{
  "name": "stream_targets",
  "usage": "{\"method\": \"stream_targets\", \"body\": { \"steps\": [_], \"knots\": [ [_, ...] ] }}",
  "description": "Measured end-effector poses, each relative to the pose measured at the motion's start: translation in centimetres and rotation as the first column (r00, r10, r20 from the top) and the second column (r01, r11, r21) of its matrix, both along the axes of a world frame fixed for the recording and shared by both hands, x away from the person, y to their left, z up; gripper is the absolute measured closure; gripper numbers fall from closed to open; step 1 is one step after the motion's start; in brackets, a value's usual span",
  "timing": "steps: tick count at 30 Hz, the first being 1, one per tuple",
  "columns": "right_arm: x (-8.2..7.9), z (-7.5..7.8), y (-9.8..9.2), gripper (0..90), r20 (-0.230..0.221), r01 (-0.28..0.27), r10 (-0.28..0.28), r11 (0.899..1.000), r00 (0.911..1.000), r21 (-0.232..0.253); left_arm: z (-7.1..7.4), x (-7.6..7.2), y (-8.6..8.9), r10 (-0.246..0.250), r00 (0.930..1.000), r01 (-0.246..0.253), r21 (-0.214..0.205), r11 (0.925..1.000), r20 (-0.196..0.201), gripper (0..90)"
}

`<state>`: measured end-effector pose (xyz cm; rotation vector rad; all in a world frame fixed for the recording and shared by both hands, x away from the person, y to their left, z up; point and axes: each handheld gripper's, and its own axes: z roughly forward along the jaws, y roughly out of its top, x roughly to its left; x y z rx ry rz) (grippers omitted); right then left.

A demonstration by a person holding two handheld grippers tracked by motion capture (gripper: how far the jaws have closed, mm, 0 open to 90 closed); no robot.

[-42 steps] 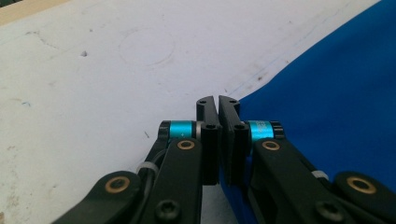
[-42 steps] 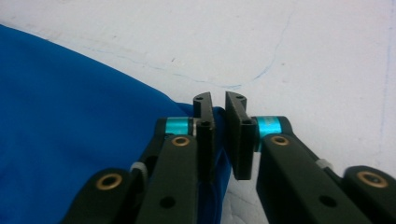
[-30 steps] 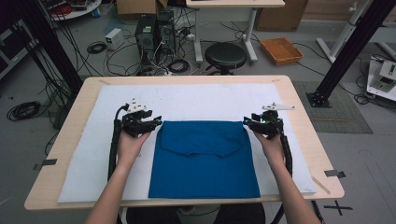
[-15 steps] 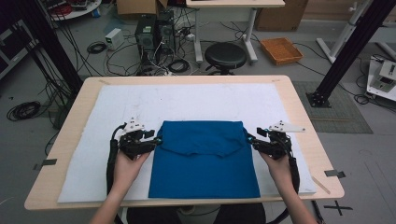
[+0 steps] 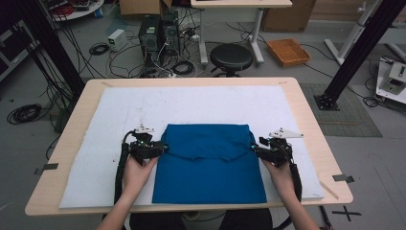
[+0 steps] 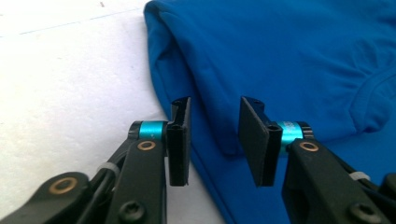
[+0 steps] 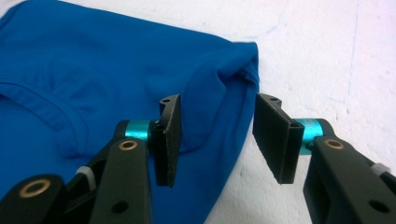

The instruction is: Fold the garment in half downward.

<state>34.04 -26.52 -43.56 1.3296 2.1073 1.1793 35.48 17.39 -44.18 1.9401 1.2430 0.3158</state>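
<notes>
The folded blue shirt [image 5: 210, 163] lies between the 2 grippers. The left gripper [image 6: 214, 140] and right gripper [image 7: 217, 140], jaws just closing, straddle opposite side edges, gripping nothing yet.

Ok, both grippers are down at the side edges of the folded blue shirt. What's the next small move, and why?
Probably close both sets of fingers on the fabric. The left gripper straddles the left folded edge of the blue shirt, and the right gripper straddles the right one. Both have just been closing, yet gaps remain beside the cloth, so neither has a grip yet.
</notes>
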Motion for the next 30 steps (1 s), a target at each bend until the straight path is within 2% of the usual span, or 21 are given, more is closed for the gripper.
{"method": "stream_targets", "body": {
  "steps": [6, 9, 13, 15, 16, 20, 26, 30],
  "knots": [
    [0.0, -0.4, 0.0, 58.7, -0.065, 0.003, -0.002, 1.0, 0.9979, 0.021, -0.1, -0.1, -0.6, -0.016, 0.9997, 0.015, 0.027, 0.9995, 0.018, 76.0],
    [0.3, -0.6, 0.4, 60.4, -0.076, -0.007, 0.008, 1.0, 0.9971, 0.004, -0.1, -0.1, -0.8, -0.023, 0.9996, 0.023, 0.028, 0.9994, 0.018, 81.6],
    [0.9, -1.0, 1.2, 65.0, -0.091, -0.023, 0.021, 1.0, 0.9956, -0.019, 0.0, -0.1, -0.7, -0.02, 0.9996, 0.02, 0.007, 0.9998, 0.021, 85.6],
    [1.0, -1.1, 1.6, 70.7, -0.092, -0.04, 0.036, 0.998, 0.9951, -0.038, 0.0, -0.1, -0.6, -0.018, 0.9996, 0.018, -0.001, 0.9998, 0.023, 86.2],
    [1.0, -1.2, 1.8, 76.6, -0.091, -0.051, 0.047, 0.998, 0.9947, -0.047, 0.1, -0.1, -0.6, -0.022, 0.9995, 0.022, -0.001, 0.9998, 0.023, 86.3],
    [0.8, -1.0, 2.1, 89.1, -0.065, -0.078, 0.073, 0.994, 0.9952, -0.079, 0.2, -0.2, -0.6, -0.024, 0.9992, 0.024, -0.007, 0.9997, 0.033, 86.6],
    [0.3, -0.2, 1.6, 89.9, -0.034, -0.08, 0.078, 0.995, 0.9963, -0.057, 0.8, -0.6, -0.3, -0.036, 0.9982, 0.037, -0.025, 0.999, 0.048, 86.6],
    [0.3, -0.3, 1.4, 90.0, -0.044, -0.075, 0.073, 0.996, 0.9963, -0.042, 0.8, -0.7, -0.3, -0.039, 0.9982, 0.041, -0.032, 0.9987, 0.045, 86.6]
  ]
}}
